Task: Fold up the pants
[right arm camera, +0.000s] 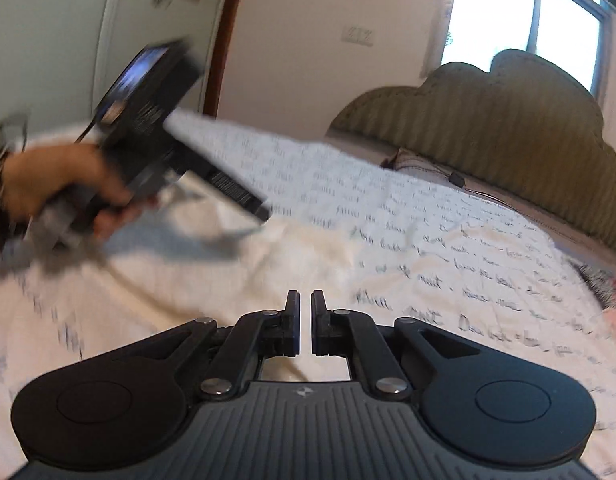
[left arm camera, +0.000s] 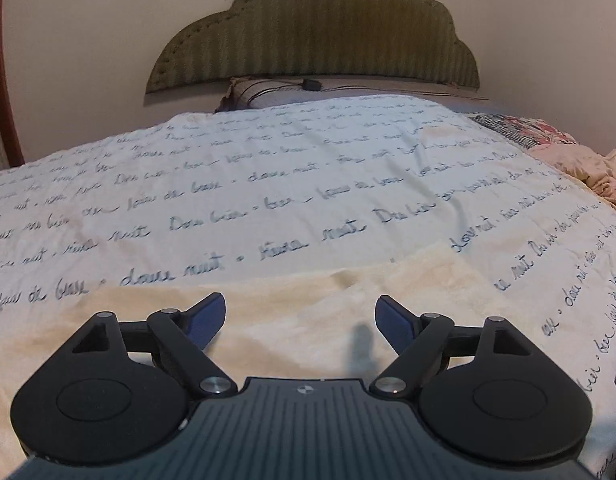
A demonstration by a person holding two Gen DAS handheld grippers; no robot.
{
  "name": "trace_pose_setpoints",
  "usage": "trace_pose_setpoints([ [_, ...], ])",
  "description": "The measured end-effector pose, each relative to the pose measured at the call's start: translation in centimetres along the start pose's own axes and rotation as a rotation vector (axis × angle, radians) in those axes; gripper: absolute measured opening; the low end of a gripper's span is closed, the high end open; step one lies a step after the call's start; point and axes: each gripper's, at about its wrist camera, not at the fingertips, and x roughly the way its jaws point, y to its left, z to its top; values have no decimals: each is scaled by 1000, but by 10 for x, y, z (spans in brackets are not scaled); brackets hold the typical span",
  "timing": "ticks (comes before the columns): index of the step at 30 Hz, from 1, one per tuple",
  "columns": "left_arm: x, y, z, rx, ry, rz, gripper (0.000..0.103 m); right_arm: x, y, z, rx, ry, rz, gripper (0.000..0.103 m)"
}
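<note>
Cream fleece pants [left arm camera: 292, 320] lie flat on the bed's white script-printed cover [left arm camera: 268, 168]. My left gripper [left arm camera: 300, 316] hovers low over the pants with its jaws wide open and empty. In the right wrist view the pants [right arm camera: 212, 280] spread below and ahead of my right gripper [right arm camera: 304, 312], whose jaws stand almost closed with a thin gap and nothing between them. The left gripper's body [right arm camera: 164, 136], held by a hand [right arm camera: 68, 184], shows blurred at the upper left above the pants.
An olive padded headboard [left arm camera: 315, 40] and a striped pillow [left arm camera: 347, 90] sit at the far end. A pink crumpled quilt [left arm camera: 579, 160] lies at the right edge. A wooden door frame [right arm camera: 224, 40] and a window [right arm camera: 527, 20] stand behind.
</note>
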Motion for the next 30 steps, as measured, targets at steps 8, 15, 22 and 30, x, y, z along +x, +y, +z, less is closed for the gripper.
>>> trace_pose_setpoints([
  [8,-31,89,-25,-32,37,198,86,32,38,-3,-73,103,-5,10],
  [15,-75,143,-42,-340,21,81,85,50,140,30,-288,-27,232,10],
  [22,-106,163,-59,-512,20,-162,85,63,180,22,-421,-12,255,10],
  [30,-106,156,-70,-605,65,-346,85,62,187,19,-483,5,193,26],
])
